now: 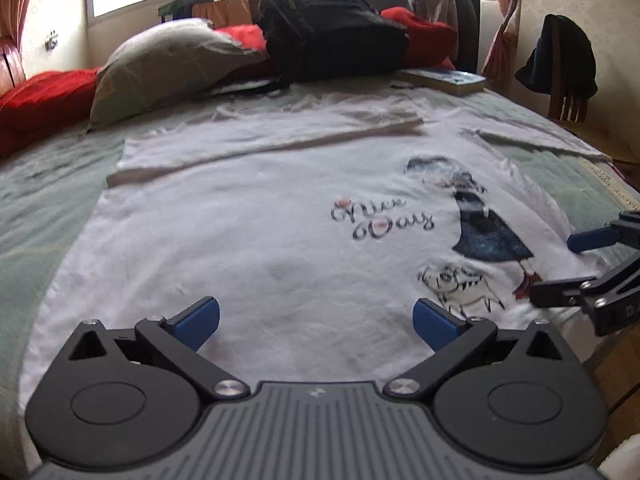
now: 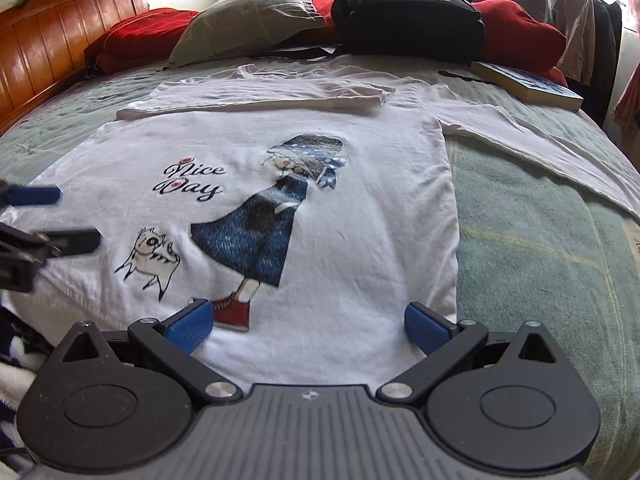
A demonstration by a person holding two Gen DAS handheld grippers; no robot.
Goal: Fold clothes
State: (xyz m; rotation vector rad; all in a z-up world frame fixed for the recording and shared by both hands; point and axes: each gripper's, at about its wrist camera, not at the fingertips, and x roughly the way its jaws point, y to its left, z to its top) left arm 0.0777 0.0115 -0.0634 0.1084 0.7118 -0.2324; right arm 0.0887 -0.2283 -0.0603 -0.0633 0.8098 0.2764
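White T-shirt (image 2: 320, 200) lies print-up on the bed (image 2: 540, 260), long axis running from the near edge toward the far edge, where the pillow (image 2: 248, 16) and black bag (image 2: 404, 8) sit. One sleeve is folded across the chest (image 2: 260, 96); the other (image 2: 540, 148) lies spread toward the bed's right edge. Hem directly ahead of both claws. Left claw (image 1: 316, 320) empty, jaws wide apart, over the hem's left half; right claw (image 2: 308, 320) empty, jaws wide apart, over the right half and nearer the spread sleeve. The hem edge itself is hidden under the claw bodies. Collar is hard to make out. Height above the cloth cannot be judged.
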